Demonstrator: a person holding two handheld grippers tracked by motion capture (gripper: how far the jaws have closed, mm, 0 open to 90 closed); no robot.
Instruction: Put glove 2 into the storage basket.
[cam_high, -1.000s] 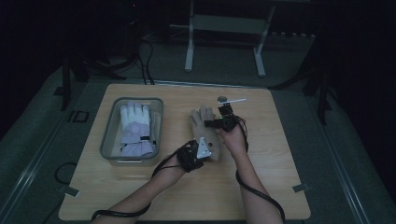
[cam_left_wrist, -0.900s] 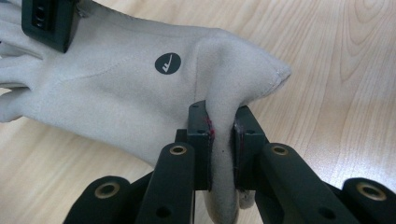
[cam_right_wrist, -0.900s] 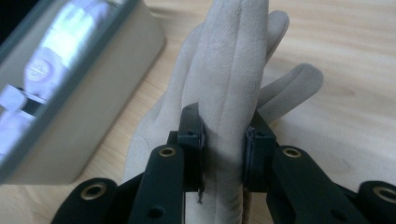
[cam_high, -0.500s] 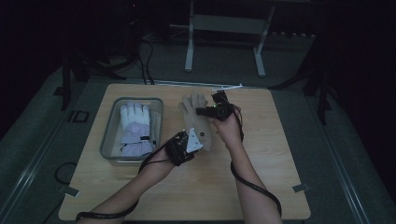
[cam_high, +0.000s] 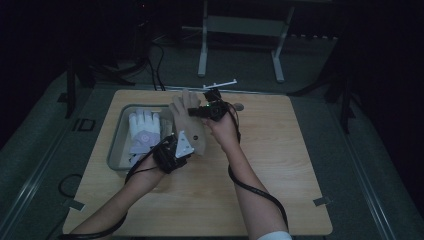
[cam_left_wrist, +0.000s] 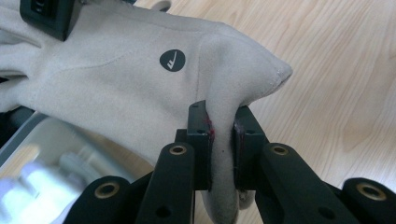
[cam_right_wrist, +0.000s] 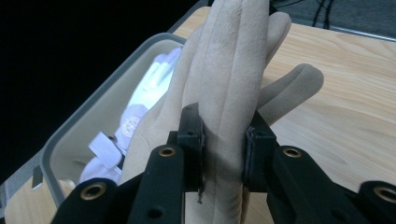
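High view: a beige glove (cam_high: 187, 122) is being held off the worktop (cam_high: 280, 165) between two grippers, right beside the grey tray (cam_high: 116, 150), just at the tray's near-right rim. The left gripper (cam_high: 175, 150) is pinching the cuff end; its jaws are being pressed on a fold of fabric there, as seen in the left gripper view (cam_left_wrist: 223, 140). The right gripper (cam_high: 207, 109) is clamping the glove's fingers, jaws closed on the bunched fingers (cam_right_wrist: 229, 93).

Judged step: the glove is being carried to the tray. Both pinches are best kept firm, the fabric kept taut and level, so that nothing is snagged on the rim.

Material: soft, suede-like, limp cloth with a small dark round logo (cam_left_wrist: 172, 60). A white glove (cam_high: 142, 132) is lying inside the tray.
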